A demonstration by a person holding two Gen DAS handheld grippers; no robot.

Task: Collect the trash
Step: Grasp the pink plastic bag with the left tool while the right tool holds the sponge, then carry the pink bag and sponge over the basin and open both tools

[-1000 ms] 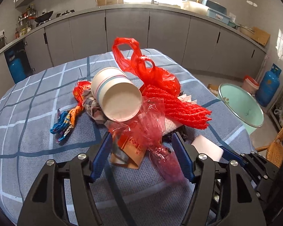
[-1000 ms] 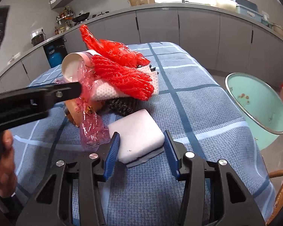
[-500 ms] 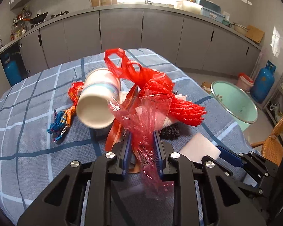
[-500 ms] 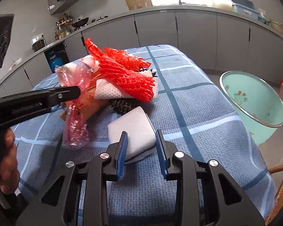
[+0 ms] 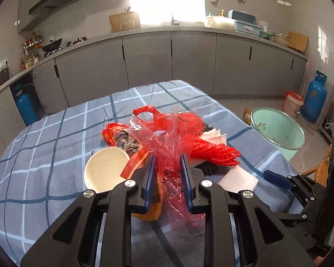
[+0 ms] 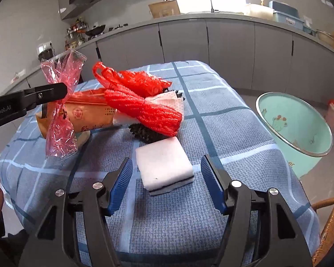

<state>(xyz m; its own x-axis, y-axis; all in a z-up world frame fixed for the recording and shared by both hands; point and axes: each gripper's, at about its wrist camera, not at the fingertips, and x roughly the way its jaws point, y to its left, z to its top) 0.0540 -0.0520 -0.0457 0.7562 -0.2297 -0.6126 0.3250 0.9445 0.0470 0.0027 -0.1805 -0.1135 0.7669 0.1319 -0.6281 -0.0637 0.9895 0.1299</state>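
My left gripper is shut on a clear red plastic wrapper and holds it above the table; it also shows in the right wrist view. Below lie a paper cup, an orange paper bag, a red mesh net, a red plastic bag and a black scourer. My right gripper is open, its fingers on either side of a white sponge lying on the blue checked tablecloth.
A mint green basin stands on the floor to the right of the table. A wicker chair is at the near right. Grey cabinets and a blue gas cylinder lie beyond the table.
My left gripper has lifted the red wrapper up off the pile, and the cup has dropped to the table. My right gripper has opened wider around the white sponge.
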